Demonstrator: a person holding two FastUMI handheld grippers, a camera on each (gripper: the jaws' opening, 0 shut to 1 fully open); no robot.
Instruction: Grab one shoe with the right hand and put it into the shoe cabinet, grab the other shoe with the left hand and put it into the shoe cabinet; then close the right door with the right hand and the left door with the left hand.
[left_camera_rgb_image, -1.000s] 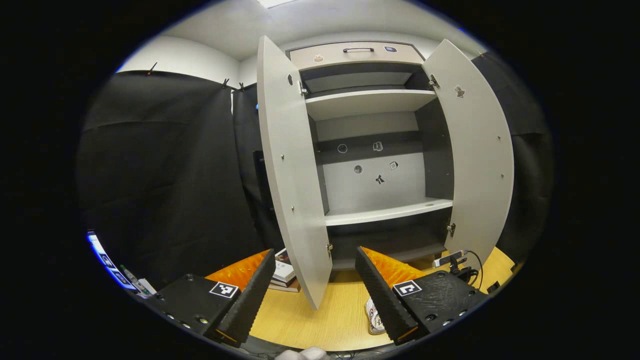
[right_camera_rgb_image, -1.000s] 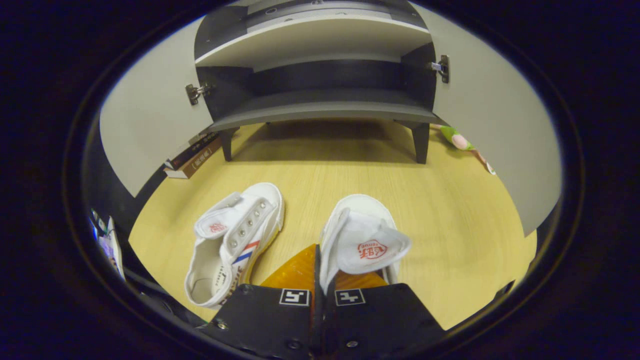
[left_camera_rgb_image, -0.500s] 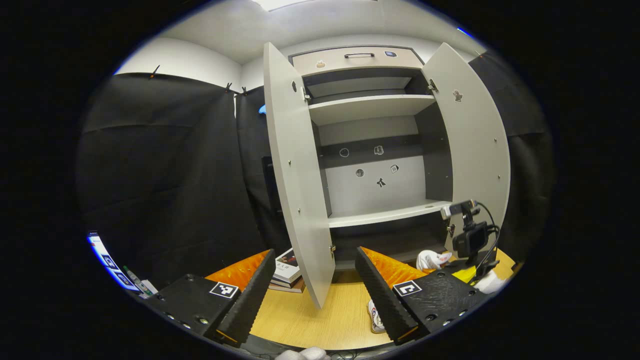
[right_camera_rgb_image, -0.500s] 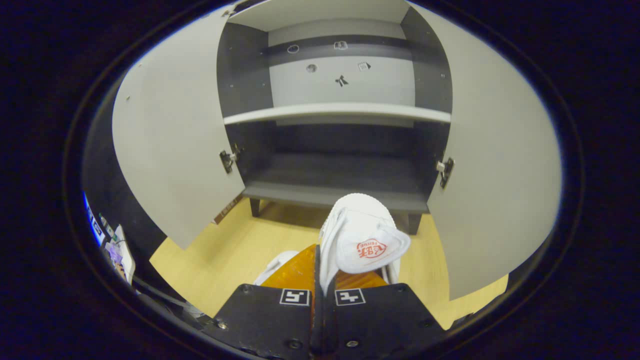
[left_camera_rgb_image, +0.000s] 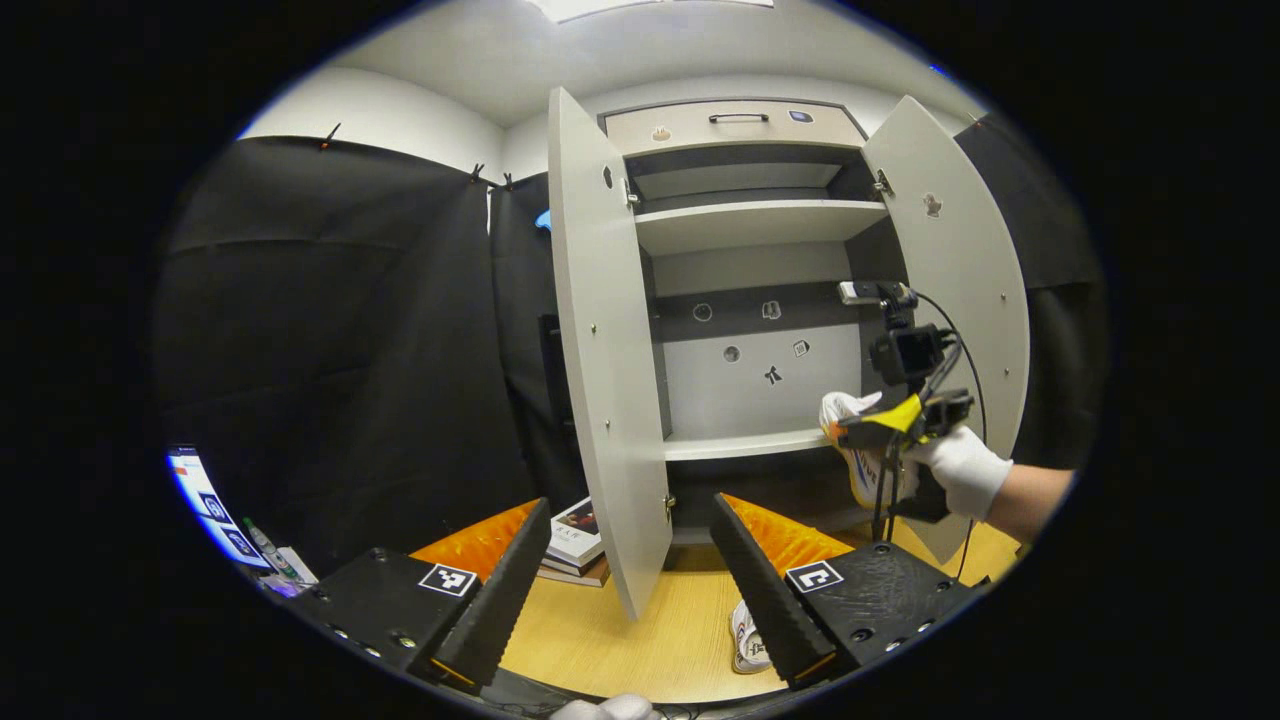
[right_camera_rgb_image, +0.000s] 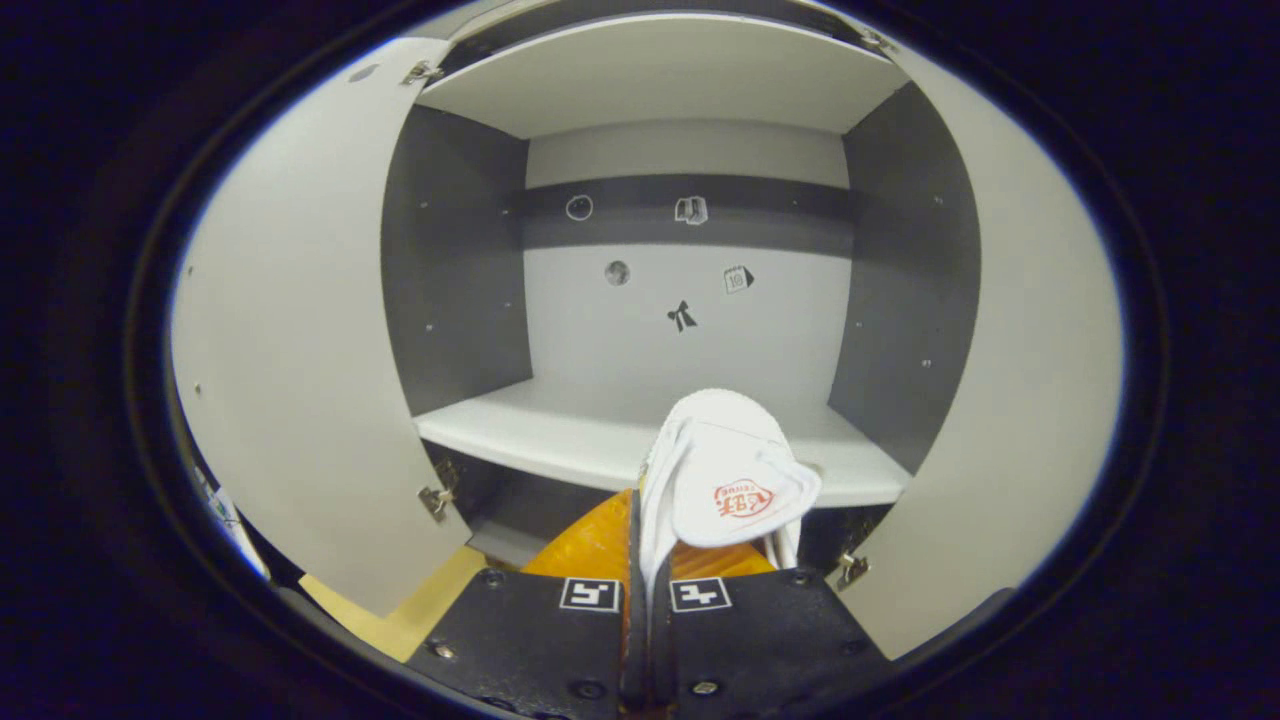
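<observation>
The shoe cabinet (left_camera_rgb_image: 745, 330) stands with its left door (left_camera_rgb_image: 600, 340) and right door (left_camera_rgb_image: 965, 300) swung wide. In front of its middle shelf (right_camera_rgb_image: 620, 435), the right gripper (right_camera_rgb_image: 640, 560) pinches a white shoe (right_camera_rgb_image: 725, 480) by its side wall, held in the air. The left gripper (left_camera_rgb_image: 625, 575) hangs spread apart over the wooden floor (left_camera_rgb_image: 640, 630), where the other shoe (left_camera_rgb_image: 748, 640) lies beside stacked books (left_camera_rgb_image: 575, 545).

You had bright, even light from the ceiling panel (left_camera_rgb_image: 600, 8), sharp focus throughout, heavy fisheye bowing of the cabinet doors (left_camera_rgb_image: 600, 340) at the edges, and deep shadow under the lower shelf (right_camera_rgb_image: 600, 440).
</observation>
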